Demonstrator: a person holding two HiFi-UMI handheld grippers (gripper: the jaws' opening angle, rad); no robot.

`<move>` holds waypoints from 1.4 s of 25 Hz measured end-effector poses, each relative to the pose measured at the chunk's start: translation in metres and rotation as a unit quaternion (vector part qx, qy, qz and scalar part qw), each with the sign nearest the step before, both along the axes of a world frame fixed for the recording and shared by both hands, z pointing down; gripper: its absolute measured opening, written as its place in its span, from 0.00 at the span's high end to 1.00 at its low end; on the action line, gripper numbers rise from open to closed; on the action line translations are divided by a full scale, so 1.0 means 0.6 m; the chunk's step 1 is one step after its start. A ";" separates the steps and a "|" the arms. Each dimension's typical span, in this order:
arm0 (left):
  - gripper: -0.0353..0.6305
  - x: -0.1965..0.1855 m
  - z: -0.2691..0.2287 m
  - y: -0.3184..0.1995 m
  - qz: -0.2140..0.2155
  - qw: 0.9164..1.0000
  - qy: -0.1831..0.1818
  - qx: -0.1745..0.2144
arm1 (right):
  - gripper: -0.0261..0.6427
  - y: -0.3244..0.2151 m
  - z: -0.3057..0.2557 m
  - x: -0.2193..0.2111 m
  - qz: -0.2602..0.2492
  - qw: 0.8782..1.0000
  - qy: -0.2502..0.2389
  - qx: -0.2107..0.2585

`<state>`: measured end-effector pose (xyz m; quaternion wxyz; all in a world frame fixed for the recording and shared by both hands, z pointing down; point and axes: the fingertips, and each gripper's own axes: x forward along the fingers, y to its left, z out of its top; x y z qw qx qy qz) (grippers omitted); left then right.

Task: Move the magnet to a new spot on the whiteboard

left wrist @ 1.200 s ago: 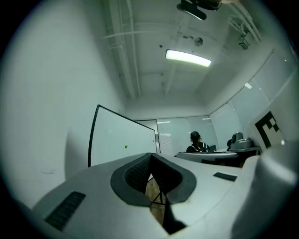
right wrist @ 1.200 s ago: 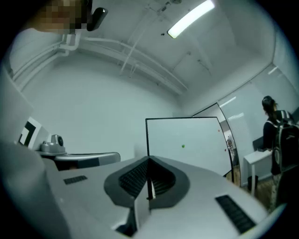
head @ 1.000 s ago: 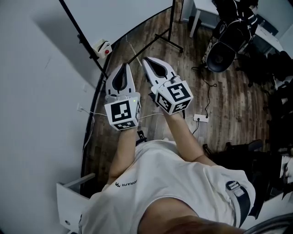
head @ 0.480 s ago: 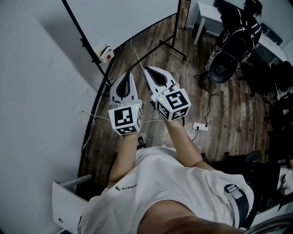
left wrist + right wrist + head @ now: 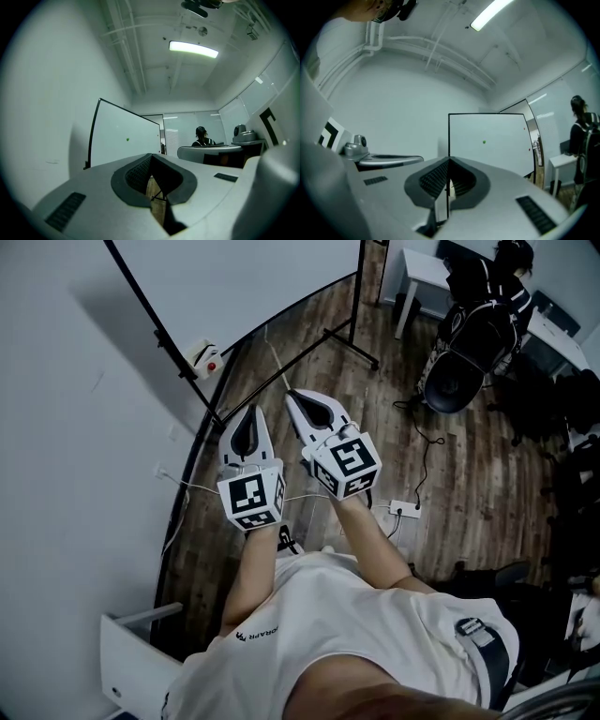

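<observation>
Left gripper (image 5: 251, 414) and right gripper (image 5: 296, 397) both have fingers together, empty. Green magnet (image 5: 483, 141) on the far whiteboard (image 5: 501, 159) looks tiny, light and hard, so I'd pinch its sides.

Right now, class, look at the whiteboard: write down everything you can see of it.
The whiteboard is a white rectangular panel in a thin black frame, upright and seen at a slight angle. Its face looks blank except for a small green magnet near the middle and what seem to be two tiny red dots by the right edge. It rests on black stand legs on the wooden floor. Nothing else is seen touching it.
</observation>
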<state>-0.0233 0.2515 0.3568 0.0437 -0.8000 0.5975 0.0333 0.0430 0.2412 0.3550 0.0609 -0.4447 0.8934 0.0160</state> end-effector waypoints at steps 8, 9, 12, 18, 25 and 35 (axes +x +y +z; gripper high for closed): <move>0.94 0.007 0.026 -0.077 0.009 1.000 0.000 -0.003 | 0.94 -0.074 0.024 0.011 0.012 1.000 -0.009 -0.011; 0.94 0.006 0.030 -0.094 0.011 1.000 0.001 -0.003 | 0.94 -0.091 0.028 0.008 0.013 1.000 -0.006 -0.012; 0.94 -0.005 0.035 -0.155 0.014 1.000 0.006 -0.003 | 0.94 -0.146 0.033 -0.004 0.017 1.000 0.003 -0.011; 0.94 -0.037 0.013 -0.292 0.018 1.000 0.011 0.013 | 0.94 -0.276 0.017 -0.029 0.027 1.000 0.004 0.001; 0.94 -0.059 -0.003 -0.428 0.035 0.999 0.015 0.014 | 0.94 -0.408 -0.005 -0.055 0.041 0.999 0.012 0.007; 0.94 -0.102 -0.017 -0.576 0.046 0.999 0.012 0.025 | 0.94 -0.559 -0.024 -0.100 0.053 0.998 0.006 0.021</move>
